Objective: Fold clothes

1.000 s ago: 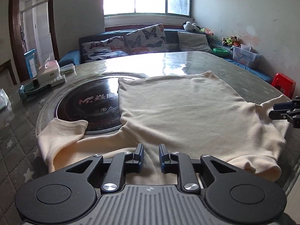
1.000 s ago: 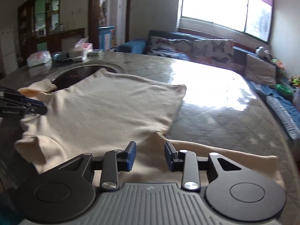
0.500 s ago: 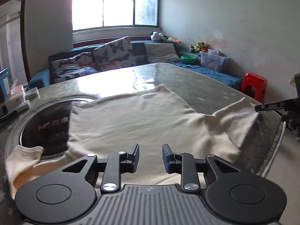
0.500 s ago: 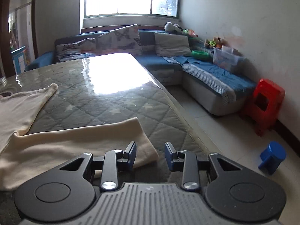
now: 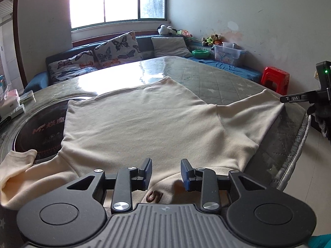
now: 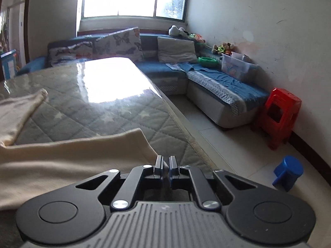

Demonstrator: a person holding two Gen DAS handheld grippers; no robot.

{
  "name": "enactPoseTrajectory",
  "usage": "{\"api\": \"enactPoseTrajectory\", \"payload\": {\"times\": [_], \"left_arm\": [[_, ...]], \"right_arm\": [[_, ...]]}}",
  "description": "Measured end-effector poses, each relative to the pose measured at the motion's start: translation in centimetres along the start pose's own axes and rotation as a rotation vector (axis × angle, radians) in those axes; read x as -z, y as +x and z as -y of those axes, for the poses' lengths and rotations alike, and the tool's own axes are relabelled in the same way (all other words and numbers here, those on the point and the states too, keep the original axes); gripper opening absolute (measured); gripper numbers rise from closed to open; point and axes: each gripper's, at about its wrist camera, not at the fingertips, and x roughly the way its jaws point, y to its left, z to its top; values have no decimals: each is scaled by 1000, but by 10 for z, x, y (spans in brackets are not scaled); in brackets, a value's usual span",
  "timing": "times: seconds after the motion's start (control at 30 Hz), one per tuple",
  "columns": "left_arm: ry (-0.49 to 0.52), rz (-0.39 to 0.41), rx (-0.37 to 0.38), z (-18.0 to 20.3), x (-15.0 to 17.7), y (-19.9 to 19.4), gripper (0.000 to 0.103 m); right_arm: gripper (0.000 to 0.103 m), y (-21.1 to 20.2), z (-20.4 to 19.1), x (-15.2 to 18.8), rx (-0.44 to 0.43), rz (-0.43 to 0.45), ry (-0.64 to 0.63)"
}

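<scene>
Right gripper (image 6: 164, 168) pinched shut on the sleeve cuff (image 6: 142, 144), lower centre of its view; left gripper (image 5: 166, 172) gapes over the collar, holding nothing; cream long-sleeved shirt (image 5: 140, 124) lies spread flat on the quilted table (image 5: 217, 78), no fold made yet, I reckon

The shirt (image 5: 144, 124) is looking like soft, matt cream cloth. The desk (image 6: 107, 95) is showing quilted fabric under a glossy sheet. The stool (image 6: 279, 117) is shining as red plastic.
</scene>
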Motion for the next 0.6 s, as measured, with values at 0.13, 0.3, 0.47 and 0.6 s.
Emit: {"api": "enactPoseTrajectory", "payload": {"times": [0.13, 0.3, 0.47, 0.6], "left_arm": [[-30, 16, -3, -7, 1, -9, 33], [-82, 33, -47, -23, 2, -18, 38], [-131, 45, -102, -44, 1, -27, 40], [-169, 56, -119, -61, 2, -36, 40]], "right_arm": [[15, -15, -4, -9, -28, 33, 2], [30, -32, -36, -24, -224, 47, -33], [36, -49, -96, -32, -440, 69, -150], [42, -60, -149, -36, -600, 69, -248]]}}
